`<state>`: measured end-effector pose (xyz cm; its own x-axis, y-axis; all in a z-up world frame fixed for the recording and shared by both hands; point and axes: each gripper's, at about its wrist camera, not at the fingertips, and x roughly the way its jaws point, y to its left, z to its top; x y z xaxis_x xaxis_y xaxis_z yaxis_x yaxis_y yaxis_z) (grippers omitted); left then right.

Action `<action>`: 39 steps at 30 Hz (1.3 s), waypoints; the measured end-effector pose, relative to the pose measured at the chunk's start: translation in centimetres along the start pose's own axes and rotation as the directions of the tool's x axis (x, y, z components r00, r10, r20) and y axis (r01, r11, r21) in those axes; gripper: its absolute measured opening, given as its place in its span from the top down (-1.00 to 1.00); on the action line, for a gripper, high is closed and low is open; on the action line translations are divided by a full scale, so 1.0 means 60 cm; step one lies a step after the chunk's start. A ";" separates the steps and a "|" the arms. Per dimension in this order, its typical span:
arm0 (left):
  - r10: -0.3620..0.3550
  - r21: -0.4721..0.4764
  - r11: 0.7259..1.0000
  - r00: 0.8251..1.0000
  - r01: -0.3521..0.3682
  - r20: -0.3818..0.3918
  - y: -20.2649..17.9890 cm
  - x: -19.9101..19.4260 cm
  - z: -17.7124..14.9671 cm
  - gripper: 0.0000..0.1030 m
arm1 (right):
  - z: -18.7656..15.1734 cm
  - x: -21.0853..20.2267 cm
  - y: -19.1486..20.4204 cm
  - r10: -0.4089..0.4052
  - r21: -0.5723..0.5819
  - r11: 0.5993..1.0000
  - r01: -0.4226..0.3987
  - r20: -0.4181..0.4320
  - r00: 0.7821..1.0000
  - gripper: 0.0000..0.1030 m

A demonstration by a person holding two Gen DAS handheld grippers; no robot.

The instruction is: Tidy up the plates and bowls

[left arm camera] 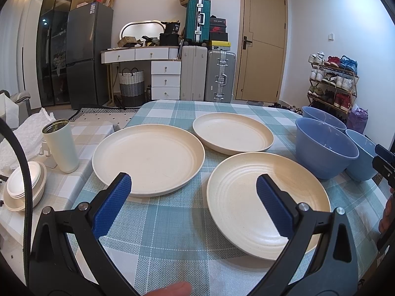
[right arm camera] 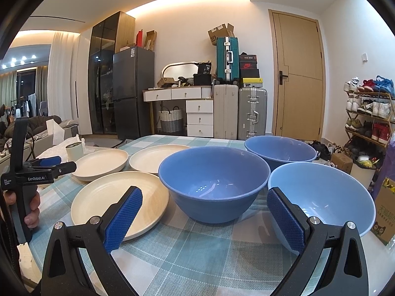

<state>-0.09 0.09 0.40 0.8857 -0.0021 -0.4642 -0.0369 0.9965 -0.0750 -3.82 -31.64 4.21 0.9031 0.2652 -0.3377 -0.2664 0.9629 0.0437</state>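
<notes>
Three cream plates lie on the checked tablecloth: a left plate [left arm camera: 148,157], a far plate [left arm camera: 233,132] and a near ribbed plate [left arm camera: 249,197]. Three blue bowls stand to the right: a middle bowl [right arm camera: 213,182], a far bowl [right arm camera: 280,150] and a paler near bowl [right arm camera: 328,199]. My left gripper [left arm camera: 193,185] is open above the cloth, its right fingertip over the near plate's rim. My right gripper [right arm camera: 205,197] is open in front of the middle bowl, its right finger beside the pale bowl. Neither holds anything.
A white tumbler [left arm camera: 61,145] and a stack of small cream dishes [left arm camera: 23,187] sit on the table's left side beside crumpled paper. A cardboard box [right arm camera: 385,212] stands at the table's right edge. Suitcases, a fridge and a shoe rack are behind.
</notes>
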 end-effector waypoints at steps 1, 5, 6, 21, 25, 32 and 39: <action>0.000 0.000 1.000 1.000 0.000 0.000 0.001 -0.001 0.001 -0.96 | 0.001 0.003 -0.001 -0.001 0.002 1.000 0.001 0.000 1.000 -0.99; 0.000 -0.004 1.000 1.000 0.000 0.001 0.000 -0.001 0.000 -0.95 | 0.001 0.002 -0.002 0.000 0.001 1.000 0.000 -0.002 1.000 -0.99; 0.001 -0.001 1.000 1.000 -0.001 0.001 -0.001 0.000 0.000 -0.96 | 0.002 0.003 -0.002 0.000 -0.001 1.000 0.000 -0.003 1.000 -0.99; 0.007 0.009 1.000 1.000 -0.007 0.007 -0.003 0.000 0.003 -0.95 | -0.004 0.010 -0.004 -0.001 0.007 1.000 0.001 -0.028 1.000 -0.99; 0.007 0.006 1.000 1.000 -0.007 0.000 -0.003 0.001 0.003 -0.95 | -0.003 0.012 -0.008 -0.004 0.018 1.000 0.005 -0.037 0.999 -0.99; 0.024 0.011 1.000 1.000 -0.024 0.004 0.004 0.001 0.008 -0.95 | -0.003 0.014 -0.012 0.018 0.046 0.999 -0.015 -0.056 0.998 -0.99; 0.033 0.017 0.999 0.999 -0.033 0.017 0.011 -0.004 0.015 -0.95 | 0.010 0.021 -0.010 0.037 0.073 0.997 -0.030 -0.085 0.996 -0.99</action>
<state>0.09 0.85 1.24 0.8918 0.0324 -0.4513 -0.0586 0.9973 -0.0443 -2.32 -31.84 4.34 0.8610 0.2951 -0.4143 -0.2684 0.9555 0.1228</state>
